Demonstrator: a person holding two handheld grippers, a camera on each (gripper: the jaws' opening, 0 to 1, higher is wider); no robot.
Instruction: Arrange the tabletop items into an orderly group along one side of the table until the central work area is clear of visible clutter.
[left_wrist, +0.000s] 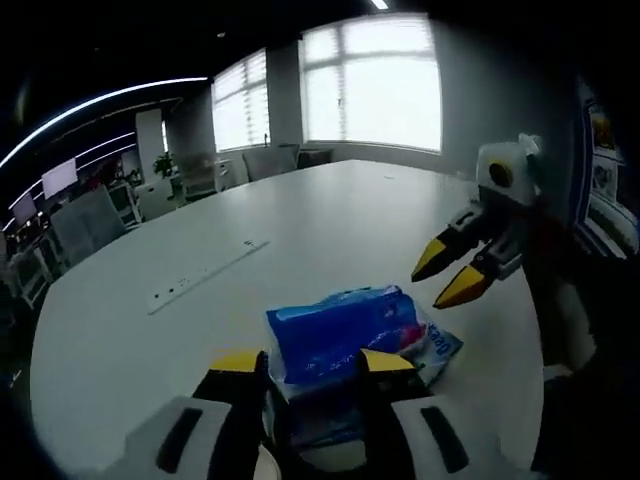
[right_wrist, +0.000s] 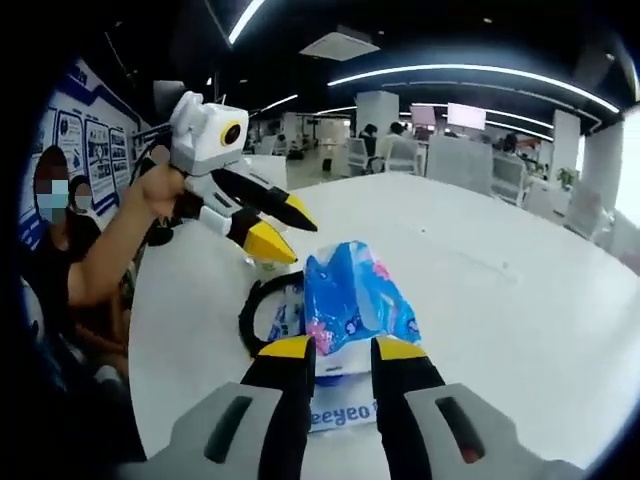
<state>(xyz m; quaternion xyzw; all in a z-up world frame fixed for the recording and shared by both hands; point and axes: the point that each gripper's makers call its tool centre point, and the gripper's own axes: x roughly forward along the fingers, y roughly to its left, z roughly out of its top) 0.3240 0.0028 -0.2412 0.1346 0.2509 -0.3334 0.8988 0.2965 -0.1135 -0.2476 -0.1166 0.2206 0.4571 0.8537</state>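
Office chairs (left_wrist: 85, 225) stand beyond the table's far edge; bright windows (left_wrist: 370, 85) and wall posters (right_wrist: 85, 150) surround it.

One blue packet of tissues (left_wrist: 345, 335) is lying on the tabletop (left_wrist: 330, 225). Two tongs are showing in the left gripper view: its own (left_wrist: 312, 362) and the other (left_wrist: 448, 278) (yellow-tipped, both). One long socket strip (left_wrist: 205, 276) is sitting on the tabletop.

Partial letters "eeyeo" on the tissue pack (right_wrist: 345, 300).
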